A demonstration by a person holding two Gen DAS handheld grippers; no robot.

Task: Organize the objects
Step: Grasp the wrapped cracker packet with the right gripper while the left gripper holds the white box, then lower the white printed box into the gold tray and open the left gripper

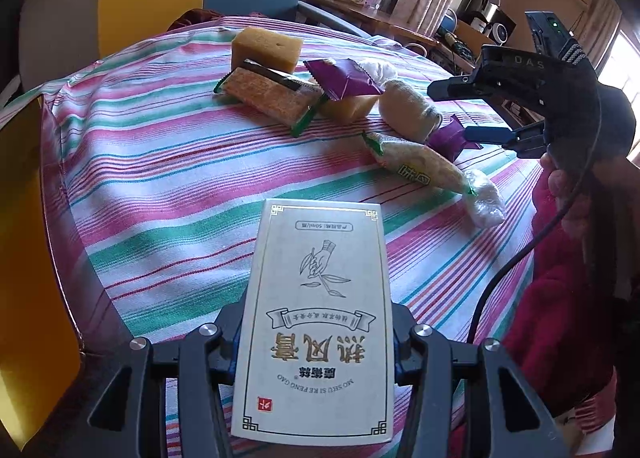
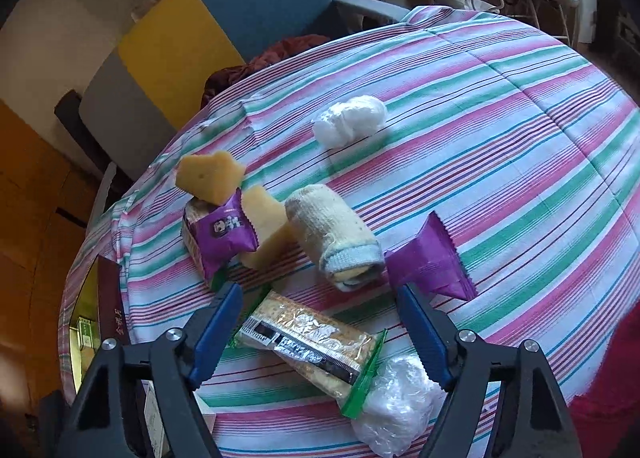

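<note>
Left gripper (image 1: 316,342) pinching the white box (image 1: 318,322), right gripper (image 2: 320,332) spread over the cracker packet (image 2: 312,342), clutter at twelve o'clock still unsorted on the counter (image 1: 160,178).

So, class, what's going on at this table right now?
A person holds a tool in each hand. The left tool is shut on a white box above the striped tablecloth. The right tool is open, hovering over a cracker packet, with a purple packet, rolled sock and sponges nearby.
</note>
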